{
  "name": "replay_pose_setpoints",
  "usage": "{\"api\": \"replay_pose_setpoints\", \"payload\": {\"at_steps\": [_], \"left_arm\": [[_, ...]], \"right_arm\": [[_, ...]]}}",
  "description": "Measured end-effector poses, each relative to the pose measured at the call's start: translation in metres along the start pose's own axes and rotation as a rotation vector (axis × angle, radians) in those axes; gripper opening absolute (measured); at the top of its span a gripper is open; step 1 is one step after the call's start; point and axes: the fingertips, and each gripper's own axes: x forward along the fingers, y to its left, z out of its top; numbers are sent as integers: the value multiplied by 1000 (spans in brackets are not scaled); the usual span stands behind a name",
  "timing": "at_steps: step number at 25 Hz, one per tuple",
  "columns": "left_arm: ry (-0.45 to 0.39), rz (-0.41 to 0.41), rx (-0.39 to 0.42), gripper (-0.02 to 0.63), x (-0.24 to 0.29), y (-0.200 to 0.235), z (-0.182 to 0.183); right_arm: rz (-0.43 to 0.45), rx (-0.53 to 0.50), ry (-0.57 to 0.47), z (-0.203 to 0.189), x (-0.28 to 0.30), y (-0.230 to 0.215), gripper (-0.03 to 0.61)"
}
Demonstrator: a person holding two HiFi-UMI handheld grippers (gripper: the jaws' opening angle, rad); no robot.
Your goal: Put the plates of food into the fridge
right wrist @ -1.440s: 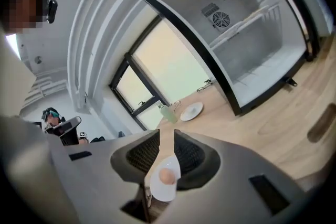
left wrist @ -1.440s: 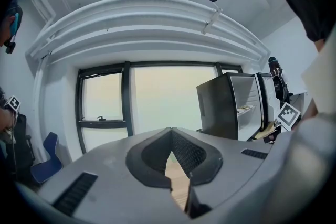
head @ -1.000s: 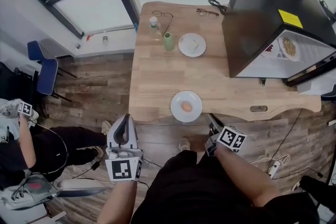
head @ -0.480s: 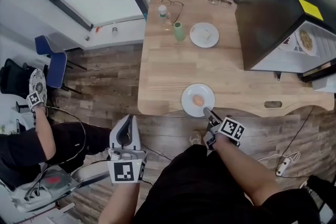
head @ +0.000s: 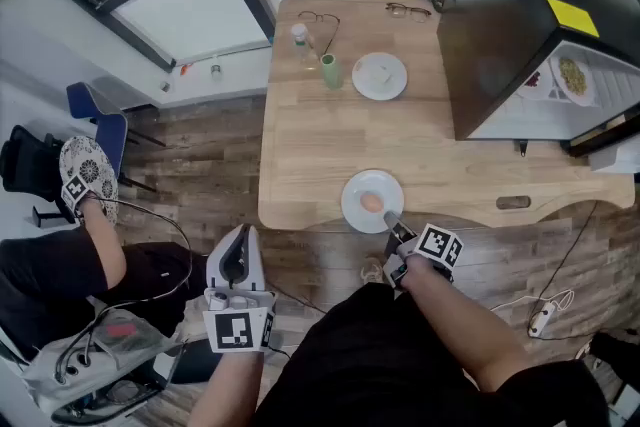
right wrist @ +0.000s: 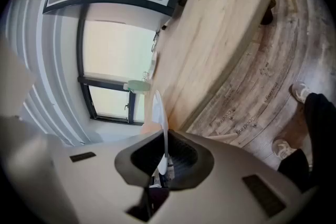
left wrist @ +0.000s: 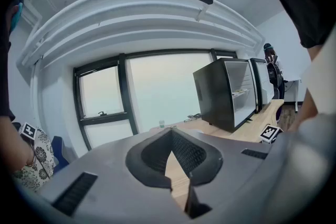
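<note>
Okay, my right claw (head: 390, 218) has just been closing and now pinches the plate (head: 352, 198) rim; I should lift level so the egg (head: 371, 203) won't roll.

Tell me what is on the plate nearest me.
One round orange-brown piece of food lies on the plate. The right gripper, whose jaws have just been closing, clamps the near rim and covers that spot.

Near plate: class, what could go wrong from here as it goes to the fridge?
1. The right gripper, its jaws just closed on the near rim of the plate, holds one edge only; lifted, the plate may tilt and the round food roll off.
2. The fridge shelf already holds a dish; the plate could knock it.
</note>
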Motion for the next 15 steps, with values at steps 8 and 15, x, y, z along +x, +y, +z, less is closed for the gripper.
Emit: {"api": "replay_pose_setpoints", "payload": {"at_steps": [8,15], "left_arm": [[-60,-43,-7,5,24,-23,33],[-100,-110,-13,5,59,-61,59]], "right_arm": [[53,-36,-52,41,-41,31,34],[63,-44,-109,86,-78,41,34]]}}
